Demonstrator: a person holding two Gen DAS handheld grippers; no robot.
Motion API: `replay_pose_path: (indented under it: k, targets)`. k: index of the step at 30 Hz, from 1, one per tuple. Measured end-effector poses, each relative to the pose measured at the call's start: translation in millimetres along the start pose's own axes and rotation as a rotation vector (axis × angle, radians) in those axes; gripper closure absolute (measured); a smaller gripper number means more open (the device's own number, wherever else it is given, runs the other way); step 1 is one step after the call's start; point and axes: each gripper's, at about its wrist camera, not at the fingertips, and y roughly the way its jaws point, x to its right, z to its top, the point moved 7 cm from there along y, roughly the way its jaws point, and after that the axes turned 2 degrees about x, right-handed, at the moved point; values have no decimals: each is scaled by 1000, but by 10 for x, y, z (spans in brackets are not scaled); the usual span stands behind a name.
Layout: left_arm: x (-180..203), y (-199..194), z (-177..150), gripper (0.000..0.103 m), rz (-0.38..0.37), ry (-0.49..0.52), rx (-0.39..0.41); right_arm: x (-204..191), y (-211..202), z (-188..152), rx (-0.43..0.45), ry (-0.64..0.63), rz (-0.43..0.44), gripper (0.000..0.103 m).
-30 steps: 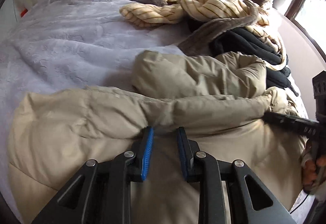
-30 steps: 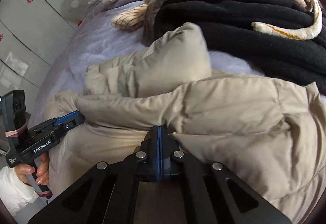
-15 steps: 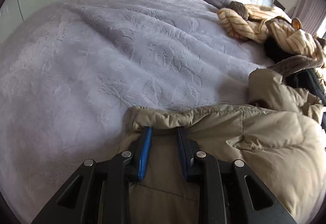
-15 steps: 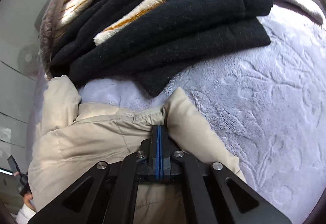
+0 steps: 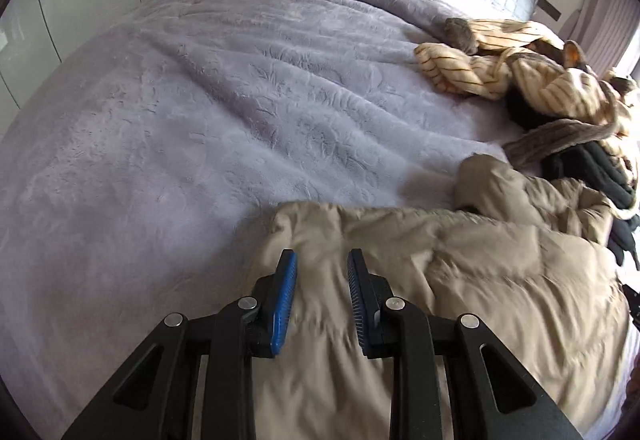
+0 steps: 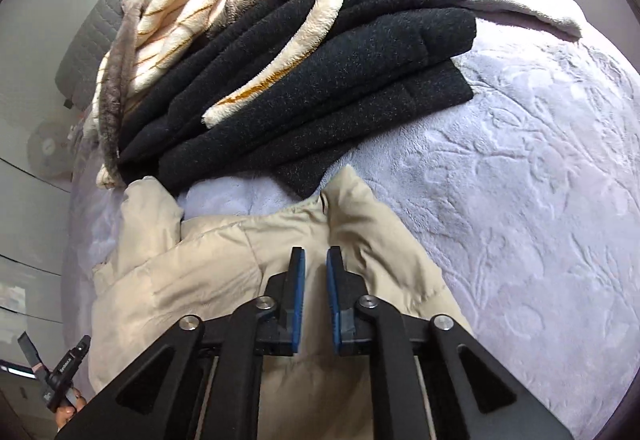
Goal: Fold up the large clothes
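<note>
Beige puffer jacket (image 5: 460, 280) fills lower frame on the lilac blanket (image 5: 200, 100); my left gripper (image 5: 322, 294) hangs parted above it, my right gripper (image 6: 316, 290) is opening, nothing pinched.

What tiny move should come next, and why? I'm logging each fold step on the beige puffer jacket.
Probably lift the right gripper clear: its jaws are opening, pads apart over the beige puffer jacket, which already lies on the bed beside the black folded garment.

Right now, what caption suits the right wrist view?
Right gripper opening over a beige puffer jacket beside stacked black fleece.
</note>
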Motion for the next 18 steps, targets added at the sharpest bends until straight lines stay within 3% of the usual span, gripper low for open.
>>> replay_pose_path:
  k: [5,8,9,10,11,13,18]
  targets:
    - [27,-303,-361,75,-32,-20,-71,112,-423,-434,-17,11,30,64]
    - [51,-438,-647,75,-39,-38,-106,162,-581,-718,-41,3,30,62]
    - [67,-482,-745,57,-41,-39,-115,258,-709,-907,-46,1,31,62]
    - [78,-532,-834,22,-41,-44,-121,287,-777,-1006,-52,0,30,62]
    - [82,-601,-907,15,-41,-52,-109,371,-890,-1141,-61,2,31,60]
    - [122,-713,-1041,14,-60,-50,-96,438,-970,-1318,-80,8,34,51]
    - [155,-770,-1362,7,-51,-48,-161,555,-1038,-1635,-123,26,40,42]
